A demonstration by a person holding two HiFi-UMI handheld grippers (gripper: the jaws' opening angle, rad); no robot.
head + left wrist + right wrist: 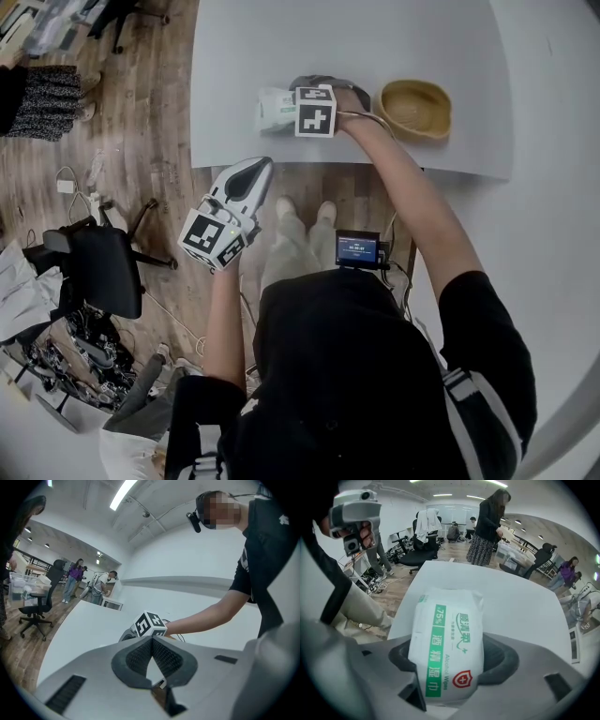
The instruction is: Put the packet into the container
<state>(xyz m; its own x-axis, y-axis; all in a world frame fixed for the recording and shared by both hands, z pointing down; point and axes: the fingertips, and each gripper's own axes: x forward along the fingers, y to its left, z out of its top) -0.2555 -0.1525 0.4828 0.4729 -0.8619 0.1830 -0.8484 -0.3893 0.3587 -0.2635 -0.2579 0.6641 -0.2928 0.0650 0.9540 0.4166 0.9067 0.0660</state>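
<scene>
Packet (447, 634) sits between the right tongs (452, 657) (pressed on both sides).

Head camera's up high, looking steeply down past the person's torso (356, 375) onto the near edge of the white table (356, 56). The left gripper view hangs off that near edge, well back, facing across the table top at the right gripper (151, 624). The right gripper view sits low over the table, very close on the alcohol wipes packet (447, 644) between its jaws, facing along the top to the wood floor (401, 592) beyond. All three share the table. Head view and right gripper view share the packet.
</scene>
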